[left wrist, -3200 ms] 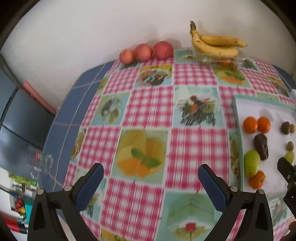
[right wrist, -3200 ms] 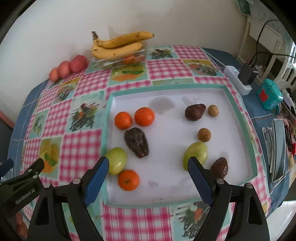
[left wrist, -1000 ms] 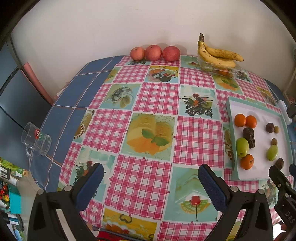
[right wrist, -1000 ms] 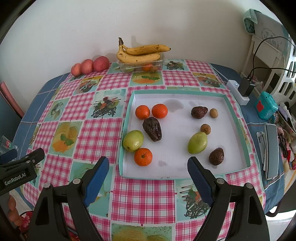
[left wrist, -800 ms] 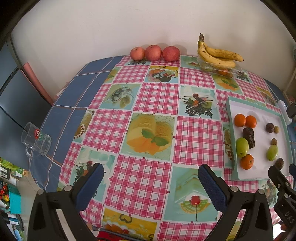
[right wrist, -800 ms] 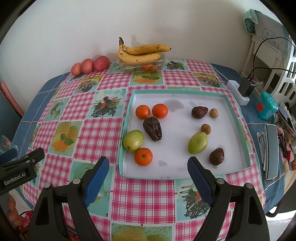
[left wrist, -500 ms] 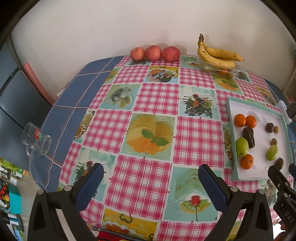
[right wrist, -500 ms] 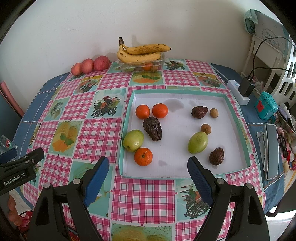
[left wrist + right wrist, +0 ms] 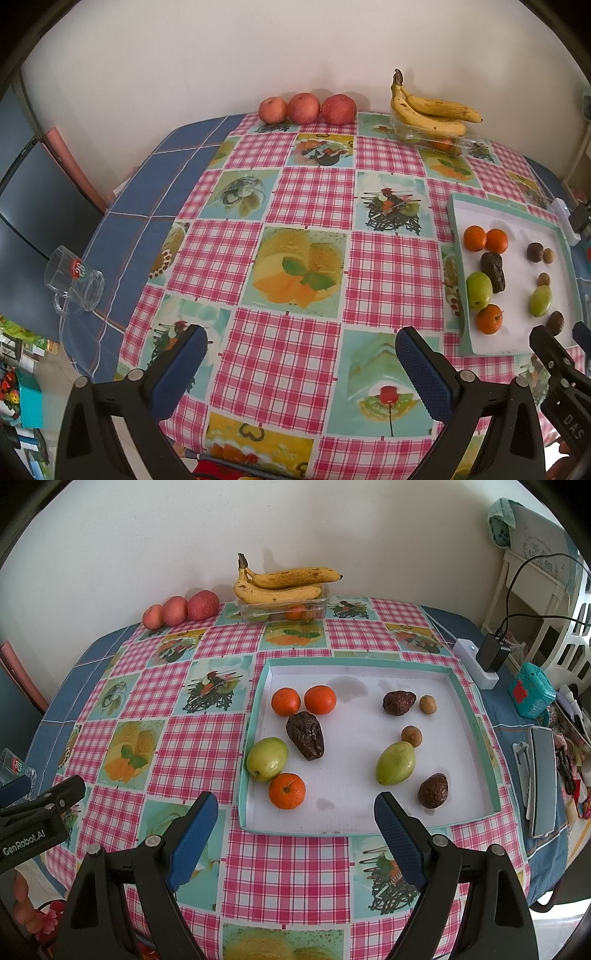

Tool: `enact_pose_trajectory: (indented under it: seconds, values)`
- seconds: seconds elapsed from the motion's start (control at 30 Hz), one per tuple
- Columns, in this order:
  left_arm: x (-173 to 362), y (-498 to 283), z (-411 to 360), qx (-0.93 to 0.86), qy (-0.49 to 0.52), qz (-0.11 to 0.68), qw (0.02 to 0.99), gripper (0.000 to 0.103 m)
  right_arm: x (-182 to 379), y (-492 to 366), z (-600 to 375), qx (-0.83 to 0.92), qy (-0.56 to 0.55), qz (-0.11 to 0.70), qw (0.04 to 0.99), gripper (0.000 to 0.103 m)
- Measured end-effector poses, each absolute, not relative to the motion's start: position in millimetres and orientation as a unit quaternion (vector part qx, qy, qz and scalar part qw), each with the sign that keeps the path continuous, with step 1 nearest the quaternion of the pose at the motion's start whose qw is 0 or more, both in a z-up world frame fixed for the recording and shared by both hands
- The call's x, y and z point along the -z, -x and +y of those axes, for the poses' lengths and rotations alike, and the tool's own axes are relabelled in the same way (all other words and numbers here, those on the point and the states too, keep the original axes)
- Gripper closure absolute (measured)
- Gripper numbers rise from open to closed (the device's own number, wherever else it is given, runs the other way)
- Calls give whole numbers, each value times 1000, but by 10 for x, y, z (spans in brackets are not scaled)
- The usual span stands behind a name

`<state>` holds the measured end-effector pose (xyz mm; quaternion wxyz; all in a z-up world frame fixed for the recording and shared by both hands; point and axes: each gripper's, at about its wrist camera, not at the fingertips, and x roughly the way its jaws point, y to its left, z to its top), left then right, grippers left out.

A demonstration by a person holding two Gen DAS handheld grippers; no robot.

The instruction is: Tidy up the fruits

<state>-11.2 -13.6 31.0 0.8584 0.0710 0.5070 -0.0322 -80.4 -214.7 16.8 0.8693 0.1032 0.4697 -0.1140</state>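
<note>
- Left gripper (image 9: pixel 299 354): I read its jaws as spread wide with nothing between them. It hangs over the checked tablecloth (image 9: pixel 314 192), well to the left of the tray (image 9: pixel 255 746).
- Right gripper (image 9: pixel 295 823): jaws likewise spread wide and empty, held over the tray's near edge.
- Tray contents, left half: three oranges (image 9: pixel 285 701), one green fruit (image 9: pixel 266 758), and a dark wrinkled fruit (image 9: pixel 306 734) lying among them, touching or nearly touching one orange.
- Tray contents, right half: a second green fruit (image 9: pixel 395 763), two dark fruits (image 9: pixel 398 703), and two small brown round fruits (image 9: pixel 427 704).
- Outside the tray, along the wall: three apples (image 9: pixel 183 609), and bananas (image 9: pixel 284 585) resting on a clear box (image 9: pixel 284 611).
- Step in hand: I cannot settle it. Kinds are mixed across both halves, which fits either a sort in progress or a finished gathering of fruit into the tray.
- Any grasp here calls for jaws lowered around a single fruit without nudging its neighbours; round fruit will likely roll.
</note>
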Motion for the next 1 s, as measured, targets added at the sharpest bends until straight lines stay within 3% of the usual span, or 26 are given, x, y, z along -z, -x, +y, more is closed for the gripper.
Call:
enact_pose_trajectory:
  seconds: [1.0]
  values:
    - [-305,111,-139,46,-84,514,853,0,-138,817,-2181,114,-105,473,867,16]
